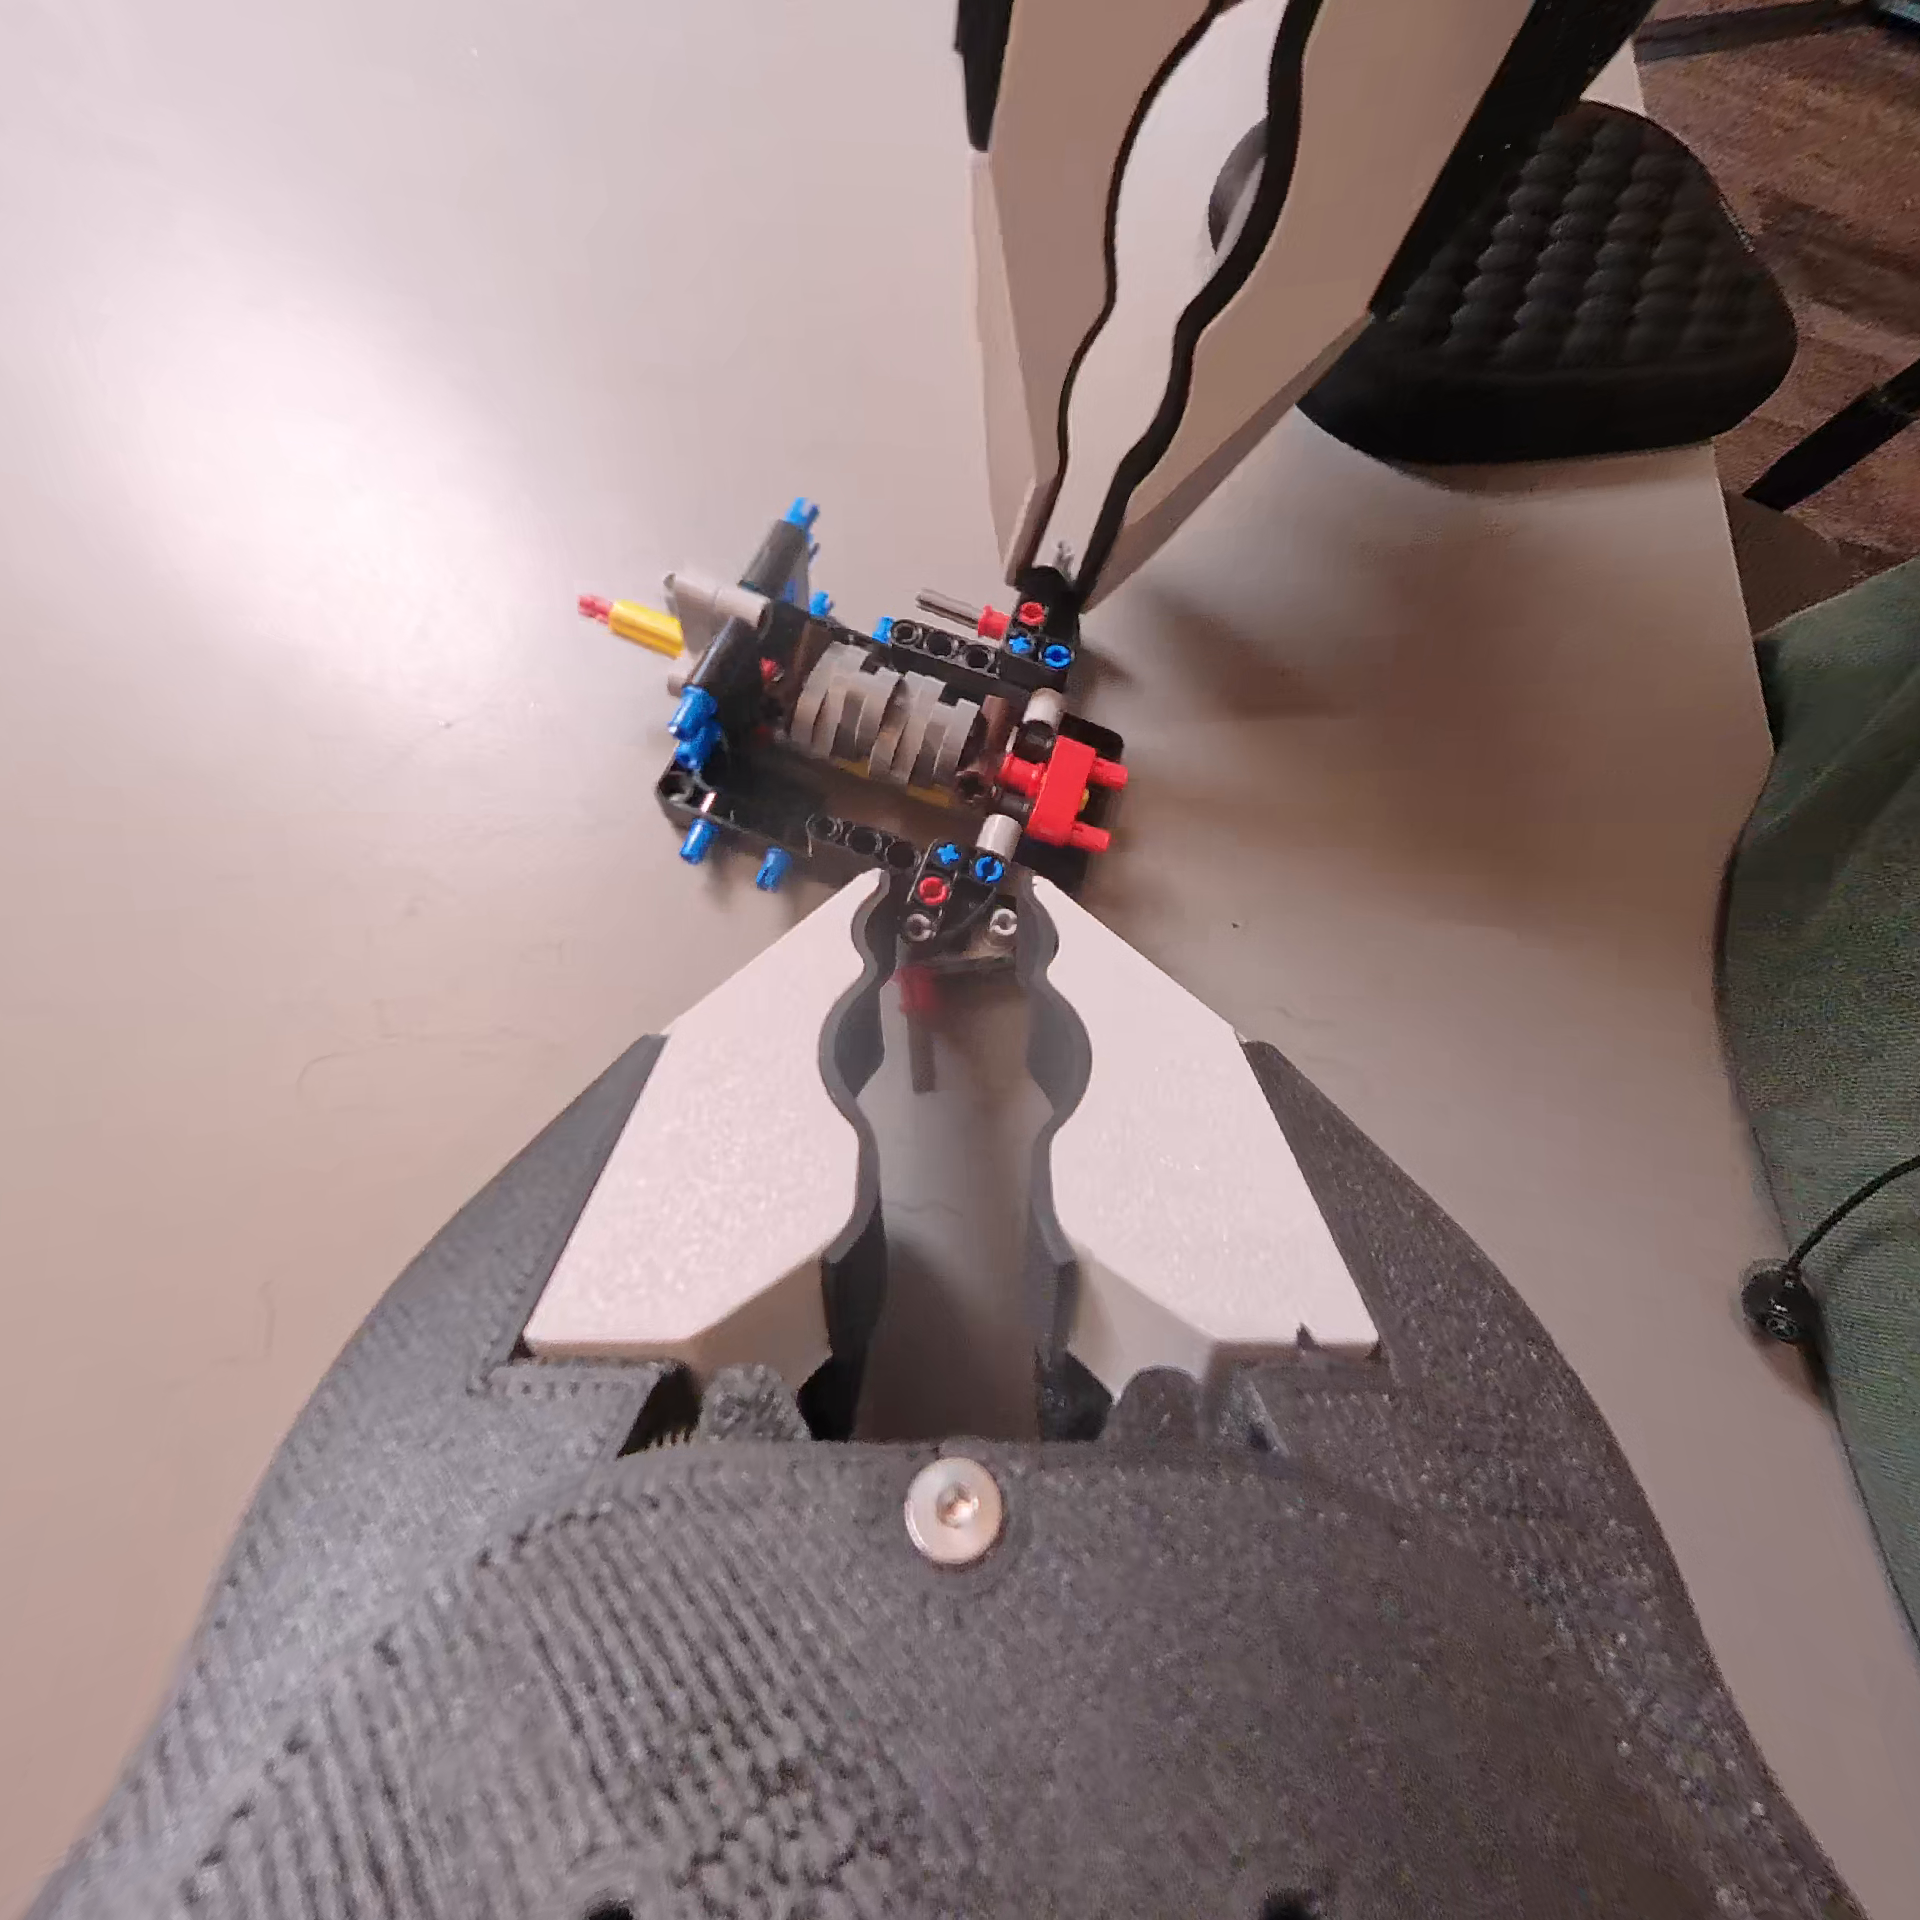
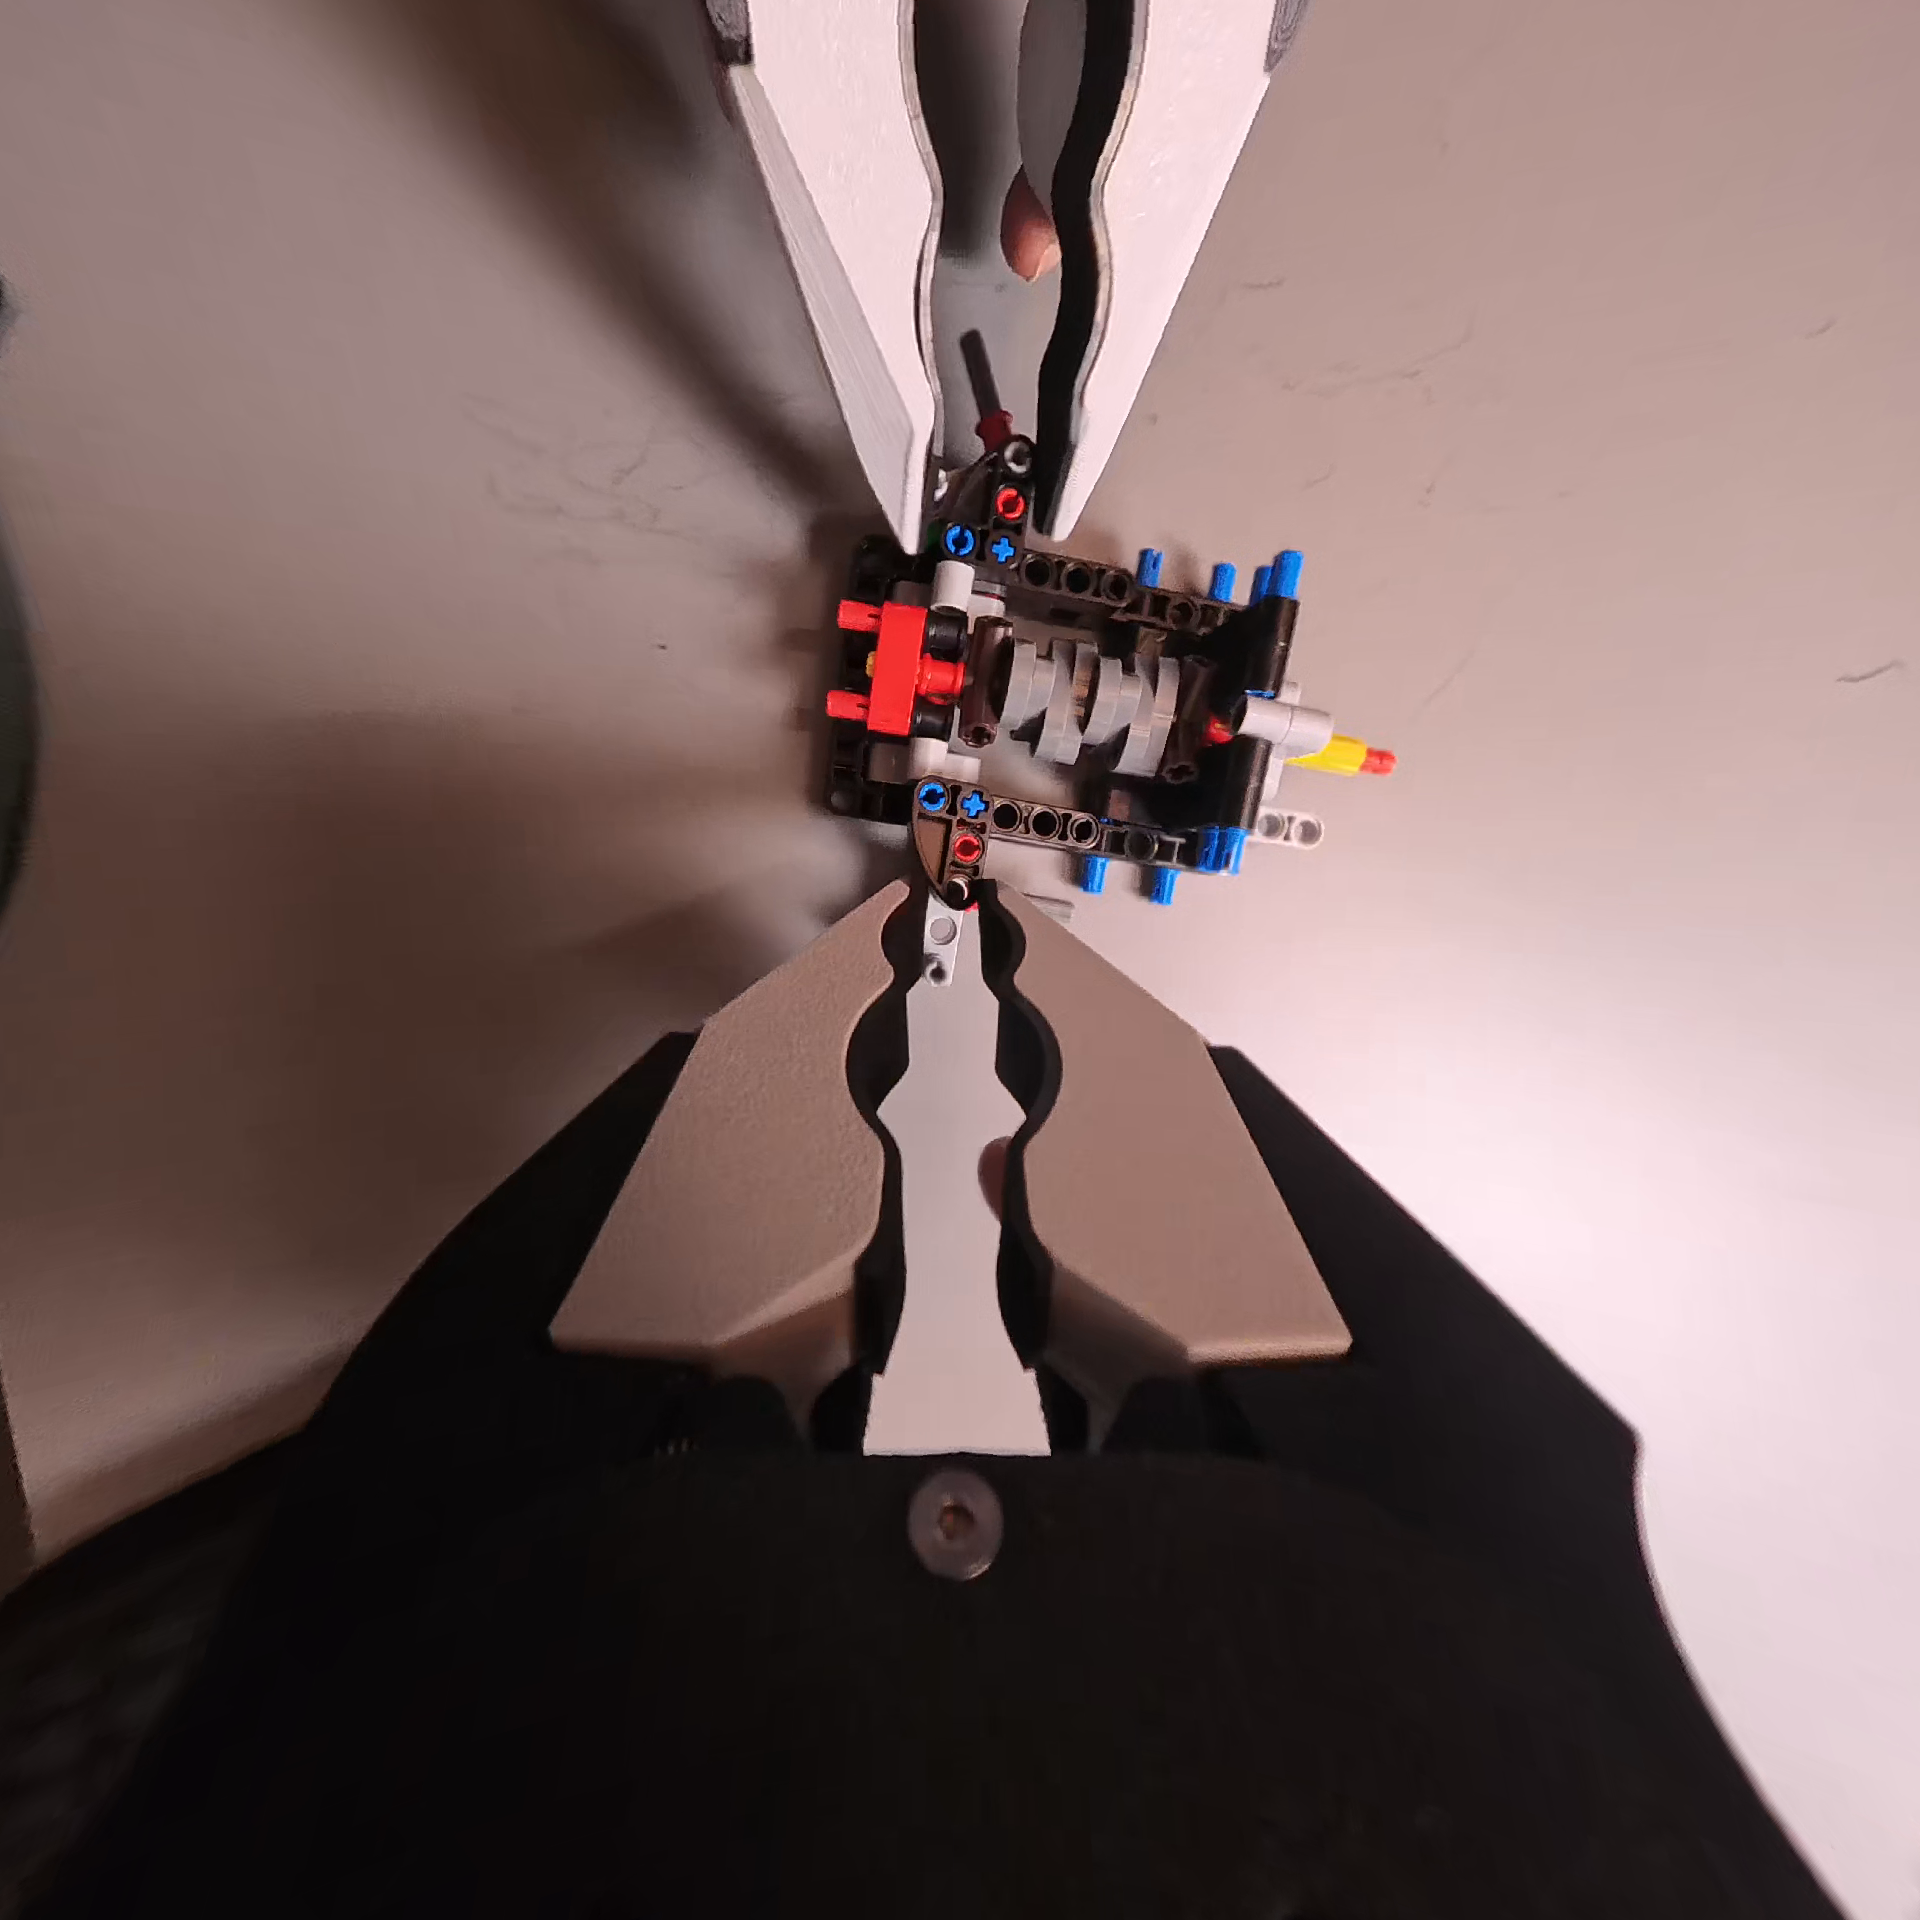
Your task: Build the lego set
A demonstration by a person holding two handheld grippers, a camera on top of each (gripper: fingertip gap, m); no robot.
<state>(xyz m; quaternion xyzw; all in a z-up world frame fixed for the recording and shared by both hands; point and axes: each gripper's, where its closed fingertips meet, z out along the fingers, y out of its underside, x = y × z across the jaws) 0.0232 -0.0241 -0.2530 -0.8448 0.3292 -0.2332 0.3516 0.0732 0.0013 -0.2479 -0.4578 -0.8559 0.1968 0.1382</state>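
Two hand-held grippers meet one lego assembly (image 1: 883, 727) from opposite sides, and I read the arrangement as a two-point brace.

1. Far left, left wrist view: a yellow connector with a red pin tip (image 1: 634, 623) projects from the assembly's end. Blue pins (image 1: 694, 725) stick out along the black frame. I keep both tools clear of this end, since those pins look like open attachment points.

2. Centre: the assembly lies flat on the pale surface (image 1: 312, 416). A row of grey angled pieces (image 1: 883, 727) sits inside the frame. Resting it on the surface means neither tool has to carry its weight.

3. Near side: my left hand-held gripper (image 1: 951, 914) has its fingers drawn in around the black corner piece with red and blue pin heads (image 1: 951, 878). I judge it clamped on that corner to stop the frame turning.

4. Far side: my right hand-held gripper (image 2: 951, 920) has its tips closed in at the matching curved corner piece (image 2: 951, 847), with a small light grey beam (image 2: 943, 940) between the fingers. Whether the grip is on the beam or the corner, I cannot tell.

5. Right: the red block with pins (image 1: 1070, 790) sits at the end between both grips.

6. Judgement: opposed holds let me press a part home without the frame sliding.
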